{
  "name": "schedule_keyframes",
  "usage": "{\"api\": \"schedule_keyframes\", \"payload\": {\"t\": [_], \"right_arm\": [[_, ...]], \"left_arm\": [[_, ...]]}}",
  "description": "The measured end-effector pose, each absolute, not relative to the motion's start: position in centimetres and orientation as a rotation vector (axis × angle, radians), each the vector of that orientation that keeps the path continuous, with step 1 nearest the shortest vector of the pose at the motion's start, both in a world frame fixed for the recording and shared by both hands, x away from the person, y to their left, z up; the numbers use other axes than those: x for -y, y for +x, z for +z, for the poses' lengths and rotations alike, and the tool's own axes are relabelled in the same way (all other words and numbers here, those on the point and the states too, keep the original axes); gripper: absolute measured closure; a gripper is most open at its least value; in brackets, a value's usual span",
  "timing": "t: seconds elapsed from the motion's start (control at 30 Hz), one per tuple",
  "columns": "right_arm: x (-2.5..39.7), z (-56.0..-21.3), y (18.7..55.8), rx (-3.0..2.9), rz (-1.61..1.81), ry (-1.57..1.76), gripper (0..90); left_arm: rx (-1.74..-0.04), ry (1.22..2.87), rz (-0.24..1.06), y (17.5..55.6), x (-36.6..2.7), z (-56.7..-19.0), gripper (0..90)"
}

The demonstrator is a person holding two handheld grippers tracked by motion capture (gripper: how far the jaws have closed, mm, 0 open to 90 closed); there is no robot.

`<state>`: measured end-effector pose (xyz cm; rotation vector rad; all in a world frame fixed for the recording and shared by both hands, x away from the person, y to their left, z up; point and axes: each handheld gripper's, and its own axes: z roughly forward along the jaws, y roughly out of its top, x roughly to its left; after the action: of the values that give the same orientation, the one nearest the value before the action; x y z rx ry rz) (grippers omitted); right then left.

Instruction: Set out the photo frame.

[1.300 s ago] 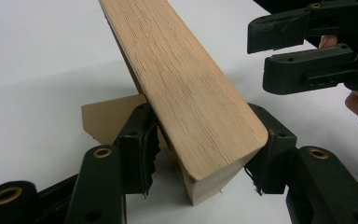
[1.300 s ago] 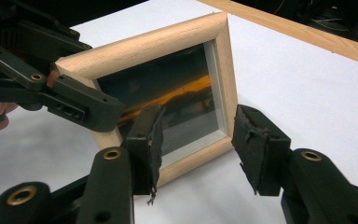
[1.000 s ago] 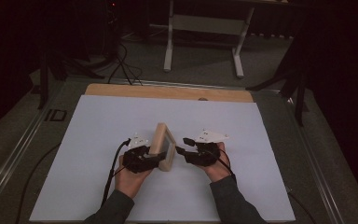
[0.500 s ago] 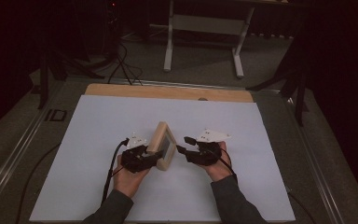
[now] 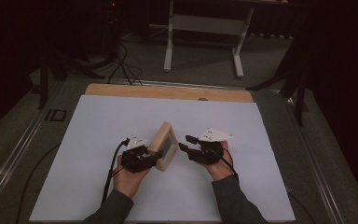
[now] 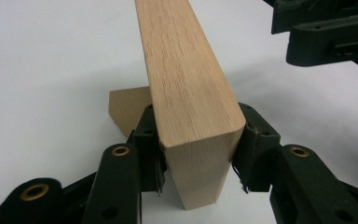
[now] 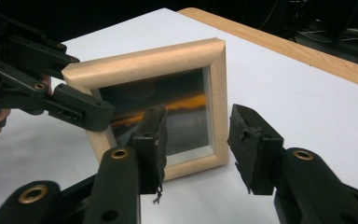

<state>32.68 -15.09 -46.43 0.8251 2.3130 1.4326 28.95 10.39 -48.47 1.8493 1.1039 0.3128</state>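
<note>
High view: a small wooden frame [image 5: 164, 145] stands on edge near the middle of a white sheet [image 5: 98, 126], between the two grippers. The left gripper [image 5: 154, 157] pinches the frame's near end, and the right gripper [image 5: 182, 143] hovers just beside its glass face, apart from it.

Left gripper view: both jaws press the frame's [image 6: 186, 93] two broad sides at its end, with the wood leaning to one side between them. A brown stand flap [image 6: 127, 108] pokes out behind, resting on the sheet.

Right gripper view: the right jaws are spread with nothing between them and point at the frame's [image 7: 216, 93] lower corner and its glass [image 7: 177, 112]. The left gripper [image 7: 91, 114] is clamped on the opposite edge.

Risks, as I judge them: the left grip sits at one end only, so the frame could pivot or slip if lifted. It also leans, so letting go might tip it over, because the flap looks barely spread. If the right jaws close as aimed, a pad may land on the glass, smearing or stressing it instead of gripping wood. Pushing without a firm hold could slide the frame across the smooth sheet.
</note>
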Motion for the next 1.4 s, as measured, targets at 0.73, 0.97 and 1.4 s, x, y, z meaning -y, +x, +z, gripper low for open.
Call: {"api": "schedule_keyframes", "payload": {"t": [0.73,0.97,1.4], "right_arm": [[15.9,-45.3,32.1,-2.208,1.480,0.764,90.0],[16.2,-45.2,32.2,-2.186,1.478,0.777,90.0],[16.2,-45.1,32.5,-2.170,1.467,0.800,90.0]], "left_arm": [[-0.948,1.942,0.358,27.9,-9.2,-48.2,60.9],[-0.898,1.966,0.359,27.5,-8.7,-48.2,60.9],[-0.851,1.977,0.360,27.3,-8.2,-48.4,60.8]]}}
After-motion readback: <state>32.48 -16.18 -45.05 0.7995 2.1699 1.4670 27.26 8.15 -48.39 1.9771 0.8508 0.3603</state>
